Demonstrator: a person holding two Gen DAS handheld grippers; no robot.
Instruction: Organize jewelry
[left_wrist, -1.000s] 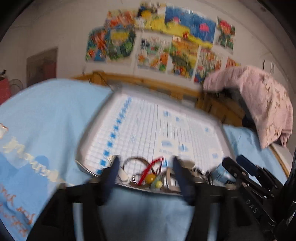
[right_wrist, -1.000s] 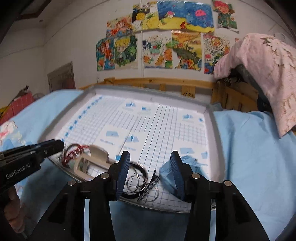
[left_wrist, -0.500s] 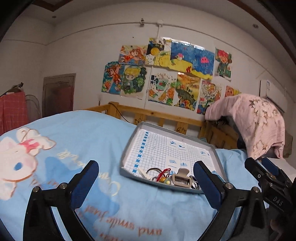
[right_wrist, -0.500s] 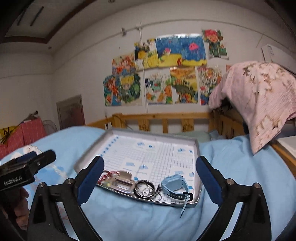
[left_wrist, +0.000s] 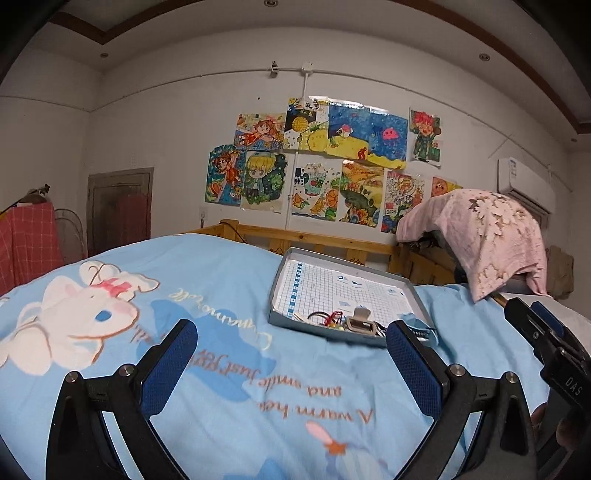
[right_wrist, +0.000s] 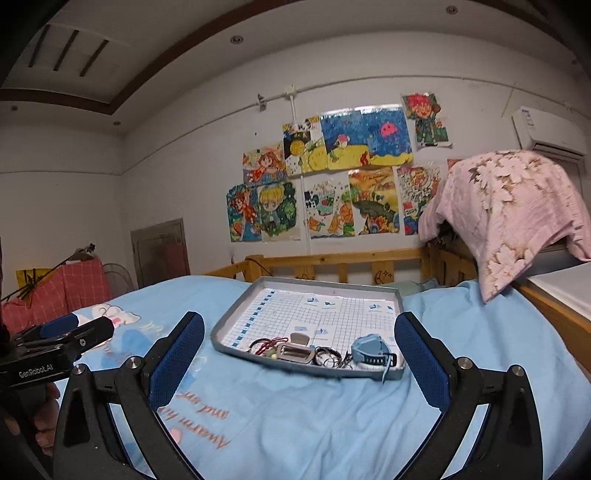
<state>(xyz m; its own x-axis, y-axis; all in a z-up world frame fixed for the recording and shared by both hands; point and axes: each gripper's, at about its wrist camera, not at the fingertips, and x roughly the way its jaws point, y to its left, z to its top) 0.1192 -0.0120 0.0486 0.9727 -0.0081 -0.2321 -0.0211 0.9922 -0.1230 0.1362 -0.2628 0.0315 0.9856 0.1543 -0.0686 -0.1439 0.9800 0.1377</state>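
A grey tray (right_wrist: 236, 317) with a blue-and-white grid liner lies on the blue bed; it also shows in the left wrist view (left_wrist: 275, 295). Along its near edge lie a red cord bracelet (right_wrist: 271, 341), a beige hair clip (right_wrist: 295, 350), thin dark rings (right_wrist: 328, 356) and a blue watch (right_wrist: 371, 350). The clip (left_wrist: 358, 323) and red cord (left_wrist: 334, 315) also show in the left wrist view. My left gripper (left_wrist: 291, 354) is open and empty, well short of the tray. My right gripper (right_wrist: 301, 347) is open and empty, also short of it.
The bed has a blue cartoon-print cover (left_wrist: 147, 332). A wooden rail (right_wrist: 332, 262) runs behind the tray. A pink blanket (right_wrist: 509, 206) hangs at the right. Red cloth (right_wrist: 70, 291) and a door (right_wrist: 162, 251) stand at the left.
Both grippers have pulled back and up from the tray and opened wide. The jewelry stays at the tray's near edge.
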